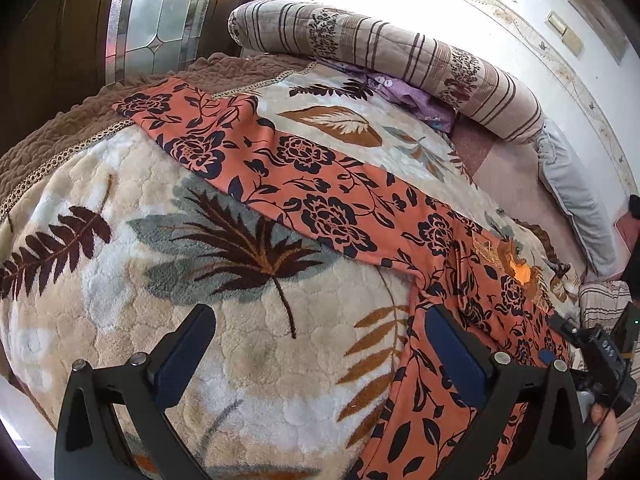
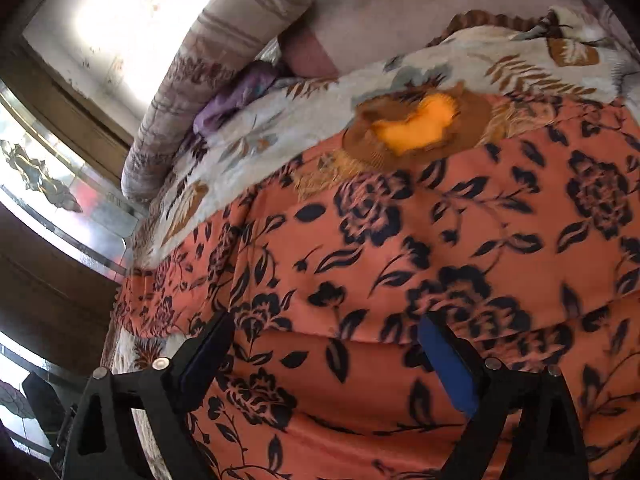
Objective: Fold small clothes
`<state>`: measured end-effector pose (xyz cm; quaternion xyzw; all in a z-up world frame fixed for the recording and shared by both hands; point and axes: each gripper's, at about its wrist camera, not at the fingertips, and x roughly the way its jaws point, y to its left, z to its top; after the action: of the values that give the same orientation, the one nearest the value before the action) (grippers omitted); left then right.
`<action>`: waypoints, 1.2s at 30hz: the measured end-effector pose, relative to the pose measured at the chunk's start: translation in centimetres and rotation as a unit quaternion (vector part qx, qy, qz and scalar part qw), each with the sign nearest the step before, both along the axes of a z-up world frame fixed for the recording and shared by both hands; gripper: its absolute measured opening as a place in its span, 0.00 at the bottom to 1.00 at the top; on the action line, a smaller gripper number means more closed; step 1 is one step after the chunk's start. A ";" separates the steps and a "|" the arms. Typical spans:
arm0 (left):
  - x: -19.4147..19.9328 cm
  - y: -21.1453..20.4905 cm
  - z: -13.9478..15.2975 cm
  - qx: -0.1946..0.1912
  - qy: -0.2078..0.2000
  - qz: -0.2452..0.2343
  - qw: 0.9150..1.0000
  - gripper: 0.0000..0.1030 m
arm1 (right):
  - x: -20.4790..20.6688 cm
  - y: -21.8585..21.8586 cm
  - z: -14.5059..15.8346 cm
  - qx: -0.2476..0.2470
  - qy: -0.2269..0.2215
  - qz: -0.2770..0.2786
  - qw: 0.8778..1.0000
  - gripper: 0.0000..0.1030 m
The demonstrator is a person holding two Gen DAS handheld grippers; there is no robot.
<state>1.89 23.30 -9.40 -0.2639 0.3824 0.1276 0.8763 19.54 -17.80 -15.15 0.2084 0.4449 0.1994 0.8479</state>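
The left hand-held gripper [image 1: 320, 344] hangs with its jaws spread wide and nothing between them, its left finger over bare blanket and its right finger over the edge of the orange flowered garment [image 1: 320, 184], probably lined up so that a short drop would catch that edge. The right hand-held gripper [image 2: 326, 354] is likewise wide open and empty, close above the broad body of the same garment [image 2: 440, 260]; its picture is blurred, so I cannot tell whether the fingers touch the cloth. From the left wrist view the garment lies spread on the bed, one long strip running away toward the far left edge and a wider part coming down toward the camera, which suits a fold: laid flat, its edges are easy to find. At what looks like its neckline sits a brown trim with a yellow patch [image 2: 416, 124]. Under it is a thick cream blanket [image 1: 120, 280] with a leaf pattern, soft enough that a finger pressed down would sink, so the cloth should be pinched, not scraped. Beyond lie a striped rolled quilt [image 1: 400, 52] and a purple cloth [image 1: 404, 92] against the wall, well apart from the work. No fold is yet made, I judge.
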 end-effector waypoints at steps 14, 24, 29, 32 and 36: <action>1.3 -2.1 -1.2 0.023 0.025 -0.020 0.999 1.00 | 4.7 -21.1 1.7 0.184 0.008 -0.104 0.977 0.92; 2.1 -2.7 -1.8 0.043 0.040 -0.027 0.998 1.00 | 10.2 -25.9 -1.4 0.201 0.047 -0.159 0.966 0.92; 2.4 -3.0 -2.1 0.029 0.040 -0.034 0.998 1.00 | 11.8 -24.4 -1.2 0.092 0.036 -0.140 0.985 0.92; 2.1 -3.1 -1.7 0.047 0.036 -0.032 0.998 1.00 | 11.4 -25.1 -1.1 0.126 0.036 -0.167 0.977 0.91; 2.1 -2.5 -1.7 0.018 0.029 -0.030 0.999 1.00 | 9.0 -22.6 2.1 0.172 -0.011 -0.121 0.978 0.92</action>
<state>3.98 20.76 -11.10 -0.2332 0.4131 0.1158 0.8727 28.50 -40.43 -13.00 0.4013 0.3662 0.1711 0.8219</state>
